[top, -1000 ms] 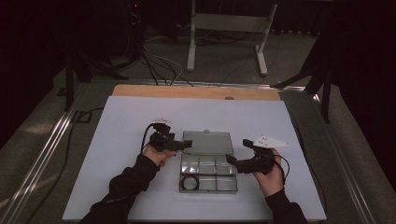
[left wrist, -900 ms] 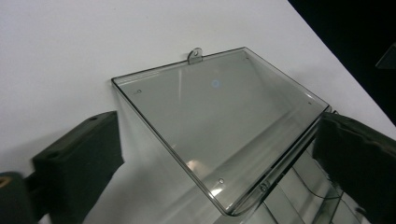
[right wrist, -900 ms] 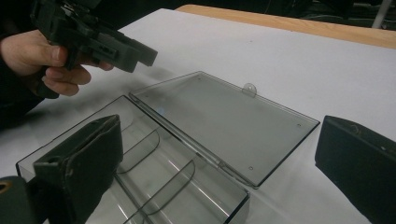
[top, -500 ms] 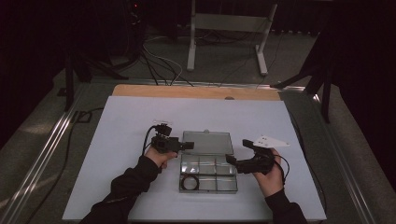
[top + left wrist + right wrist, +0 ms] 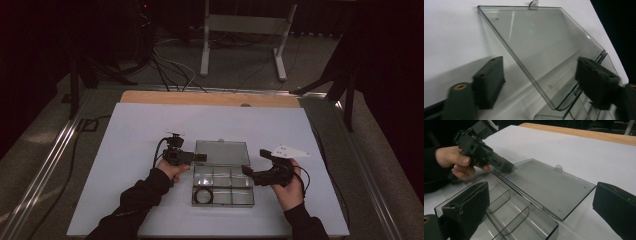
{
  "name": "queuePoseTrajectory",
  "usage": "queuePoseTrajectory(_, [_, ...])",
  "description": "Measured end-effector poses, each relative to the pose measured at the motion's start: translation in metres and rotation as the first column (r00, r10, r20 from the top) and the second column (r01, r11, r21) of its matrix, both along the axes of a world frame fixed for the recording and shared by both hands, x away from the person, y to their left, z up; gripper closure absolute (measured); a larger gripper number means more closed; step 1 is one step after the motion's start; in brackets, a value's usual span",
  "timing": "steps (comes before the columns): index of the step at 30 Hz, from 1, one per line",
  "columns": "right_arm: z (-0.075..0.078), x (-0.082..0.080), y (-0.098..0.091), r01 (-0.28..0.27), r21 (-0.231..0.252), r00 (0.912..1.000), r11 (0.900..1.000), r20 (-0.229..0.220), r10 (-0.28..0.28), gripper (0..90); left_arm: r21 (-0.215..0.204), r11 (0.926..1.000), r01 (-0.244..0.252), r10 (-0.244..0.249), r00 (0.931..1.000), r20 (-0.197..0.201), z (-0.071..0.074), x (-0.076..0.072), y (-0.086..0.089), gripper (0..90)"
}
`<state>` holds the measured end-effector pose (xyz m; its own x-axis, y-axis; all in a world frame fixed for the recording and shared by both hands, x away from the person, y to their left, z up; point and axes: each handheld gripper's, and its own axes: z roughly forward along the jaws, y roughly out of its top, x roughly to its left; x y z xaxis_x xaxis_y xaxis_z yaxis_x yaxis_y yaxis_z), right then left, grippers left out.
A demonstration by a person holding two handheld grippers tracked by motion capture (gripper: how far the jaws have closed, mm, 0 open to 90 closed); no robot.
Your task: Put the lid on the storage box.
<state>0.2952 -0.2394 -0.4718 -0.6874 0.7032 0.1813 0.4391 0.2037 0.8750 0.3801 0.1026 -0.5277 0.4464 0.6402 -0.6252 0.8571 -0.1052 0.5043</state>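
Note:
A clear plastic compartment box (image 5: 235, 192) lies open on the white table top, its lid (image 5: 221, 152) folded back flat behind it. A black ring (image 5: 202, 196) sits in the box's front left compartment. My left gripper (image 5: 201, 158) points at the lid's left edge. In the left gripper view the lid (image 5: 541, 42) has its near edge and corner between the jaws of this gripper (image 5: 541, 83). The jaws have just been closing, and the pads still stand off the plastic. My right gripper (image 5: 254, 162) is wide open at the box's right end (image 5: 524, 220).
The white table top (image 5: 140, 130) has bare room on the left and at the back. A wooden strip (image 5: 210, 98) runs along its far edge and metal rails (image 5: 55, 150) flank the sides. Cables and a stand's legs (image 5: 205, 55) lie on the dark floor beyond.
The left gripper has edged a little toward the lid's left edge and its jaws stand narrower. The right hand, the box and the lid have kept still.

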Motion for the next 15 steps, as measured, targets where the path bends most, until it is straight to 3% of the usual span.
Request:
queuePoseTrajectory(4, [0.0001,0.0002,-0.0006,0.001,0.002,1.0000,1.0000,-0.001,-0.001,0.8,-0.003,1.0000,0.000,0.000,0.9997,-0.024,-0.0035,0.0006,0.0006,38.5])
queuePoseTrajectory(10, [0.0007,0.0003,-0.0014,0.003,0.005,1.0000,1.0000,-0.001,-0.003,0.8,-0.065,0.9979,0.007,-0.010,0.9982,-0.058,-0.0062,0.0012,0.0027,48.6])
queuePoseTrajectory(15, [0.0008,0.0005,-0.0019,0.006,0.007,1.0000,1.0000,-0.003,-0.006,0.8,-0.079,0.9969,0.009,-0.014,0.9977,-0.066,-0.0073,0.0013,0.0036,52.0])
